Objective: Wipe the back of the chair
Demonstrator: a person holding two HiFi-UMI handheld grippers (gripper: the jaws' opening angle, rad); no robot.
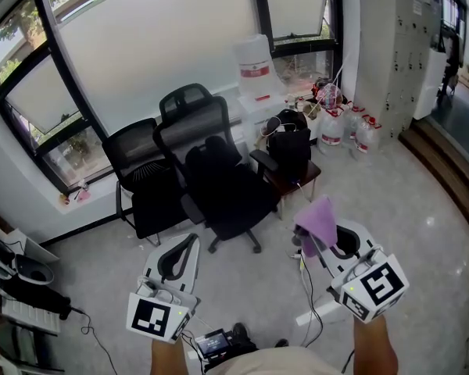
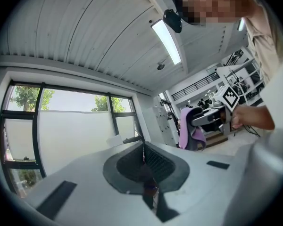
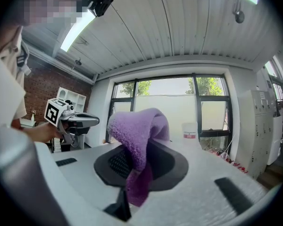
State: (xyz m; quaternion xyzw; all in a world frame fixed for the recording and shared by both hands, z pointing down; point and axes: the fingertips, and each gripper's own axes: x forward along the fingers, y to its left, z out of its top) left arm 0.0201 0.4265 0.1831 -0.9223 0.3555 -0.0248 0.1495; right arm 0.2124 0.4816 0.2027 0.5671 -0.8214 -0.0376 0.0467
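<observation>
A black mesh-backed office chair [image 1: 219, 170] stands by the window, its seat turned toward me and its back [image 1: 194, 127] facing the glass. A second black chair [image 1: 137, 174] stands to its left. My right gripper [image 1: 316, 237] is low at the right, shut on a purple cloth [image 1: 319, 219] that folds over its jaws [image 3: 137, 140]. My left gripper [image 1: 189, 244] is low at the left, shut and holding nothing [image 2: 144, 149]. Both grippers point upward and are short of the chair. The left gripper view also shows the right gripper [image 2: 211, 119] with the cloth [image 2: 186, 131].
A white water jug [image 1: 254, 69] stands on the sill. A black bag [image 1: 289, 148] rests on a small table right of the chair, with plastic bottles [image 1: 340, 125] behind it. White lockers [image 1: 399, 45] line the right wall. Cables [image 1: 305, 287] trail on the floor; shoes [image 1: 23, 270] lie far left.
</observation>
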